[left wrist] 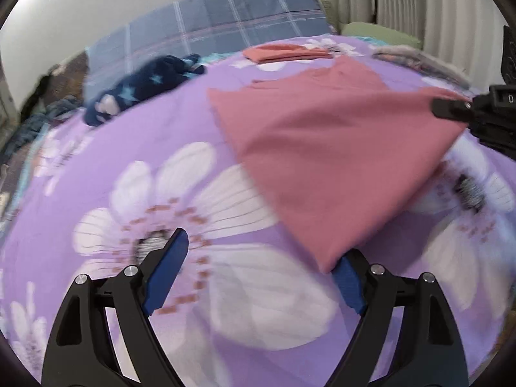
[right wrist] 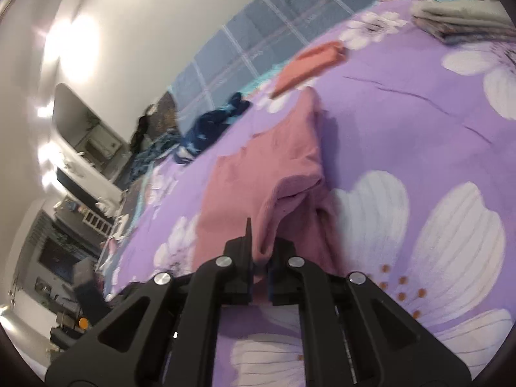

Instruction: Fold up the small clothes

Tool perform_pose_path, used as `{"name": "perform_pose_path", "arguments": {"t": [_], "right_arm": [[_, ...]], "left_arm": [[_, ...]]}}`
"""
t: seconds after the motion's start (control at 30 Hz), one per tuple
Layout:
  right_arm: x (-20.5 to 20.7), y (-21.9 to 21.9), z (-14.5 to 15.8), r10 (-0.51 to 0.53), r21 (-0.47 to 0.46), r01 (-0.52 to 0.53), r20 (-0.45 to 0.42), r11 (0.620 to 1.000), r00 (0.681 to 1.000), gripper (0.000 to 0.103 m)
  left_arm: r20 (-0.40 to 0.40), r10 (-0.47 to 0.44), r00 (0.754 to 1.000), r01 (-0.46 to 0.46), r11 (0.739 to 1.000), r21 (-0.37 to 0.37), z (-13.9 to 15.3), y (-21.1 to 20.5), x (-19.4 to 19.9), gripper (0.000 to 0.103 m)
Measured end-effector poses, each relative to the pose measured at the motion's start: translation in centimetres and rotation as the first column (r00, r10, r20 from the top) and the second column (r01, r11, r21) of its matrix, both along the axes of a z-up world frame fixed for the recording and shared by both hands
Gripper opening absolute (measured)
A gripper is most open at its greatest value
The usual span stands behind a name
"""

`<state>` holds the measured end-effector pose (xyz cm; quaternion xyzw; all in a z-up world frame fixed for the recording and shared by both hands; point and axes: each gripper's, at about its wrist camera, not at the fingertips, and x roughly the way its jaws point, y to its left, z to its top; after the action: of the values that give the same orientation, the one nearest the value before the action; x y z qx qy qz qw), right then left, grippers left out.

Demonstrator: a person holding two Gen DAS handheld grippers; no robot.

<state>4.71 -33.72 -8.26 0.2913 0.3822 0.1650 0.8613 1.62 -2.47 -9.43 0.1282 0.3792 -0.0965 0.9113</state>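
Note:
A pink garment lies partly spread on the purple flowered bedspread. My left gripper is open, its blue pads wide apart just above the bedspread; the garment's near corner hangs over its right pad. My right gripper is shut on a bunched edge of the pink garment and lifts that side off the bed. In the left wrist view the right gripper shows at the right edge, pinching the garment's right corner.
A folded orange-pink cloth lies farther back on the bed. A dark blue starred garment lies crumpled at the left. Folded grey fabrics lie at the far right. A blue plaid blanket lies along the wall.

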Motion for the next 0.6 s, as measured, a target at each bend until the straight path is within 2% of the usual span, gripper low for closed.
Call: {"name": "perform_pose_path", "arguments": {"t": [0.1,0.17,0.27,0.37,0.4,0.43,0.47,0.53,0.6], "right_arm": [[-0.3,0.2,-2.5,0.018,-0.055,-0.022,-0.079,0.998,0.997,0.006],[-0.7,0.2,-3.8,0.020,-0.088,-0.028,-0.096,0.996,0.995,0.006],[-1.1,-0.2,-3.6,0.014,-0.062,-0.019,-0.084,0.998,0.996,0.005],[-1.4,-0.5,-2.8,0.005,-0.075,-0.010,-0.065,0.997,0.998,0.014],[-1.6,-0.6,-2.2,0.002,-0.093,-0.006,-0.048,0.996,0.999,0.020],[-1.7,-0.8,-1.8,0.003,-0.100,-0.006,-0.032,0.995,0.999,0.023],[-1.8,-1.0,-1.3,0.004,-0.105,-0.005,-0.015,0.994,1.000,0.027],[-1.4,-1.4,-0.4,0.009,-0.111,-0.007,0.010,0.994,1.000,0.029],[-0.5,-1.6,0.6,0.005,-0.131,-0.001,0.030,0.991,1.000,0.033]], "left_arm": [[-0.034,0.006,0.999,-0.007,1.000,-0.029,-0.6,1.0,-0.1,0.086],[-0.040,0.010,0.999,-0.012,0.999,-0.039,-0.7,1.2,-0.1,0.086],[-0.036,0.002,0.999,-0.003,1.000,-0.018,-0.6,0.9,-0.3,0.086],[-0.042,-0.026,0.999,0.026,1.000,-0.005,-0.3,0.9,-1.2,0.085],[-0.047,-0.046,0.998,0.046,0.999,-0.015,0.0,1.1,-1.6,0.081],[-0.051,-0.078,0.996,0.076,0.996,-0.044,0.5,1.4,-2.1,0.069],[-0.055,-0.106,0.993,0.101,0.992,-0.078,1.0,1.6,-2.5,0.063],[-0.043,-0.158,0.987,0.149,0.974,-0.169,2.6,2.2,-2.9,0.040],[-0.012,-0.181,0.983,0.175,0.965,-0.196,3.7,2.2,-2.6,0.030]]}}
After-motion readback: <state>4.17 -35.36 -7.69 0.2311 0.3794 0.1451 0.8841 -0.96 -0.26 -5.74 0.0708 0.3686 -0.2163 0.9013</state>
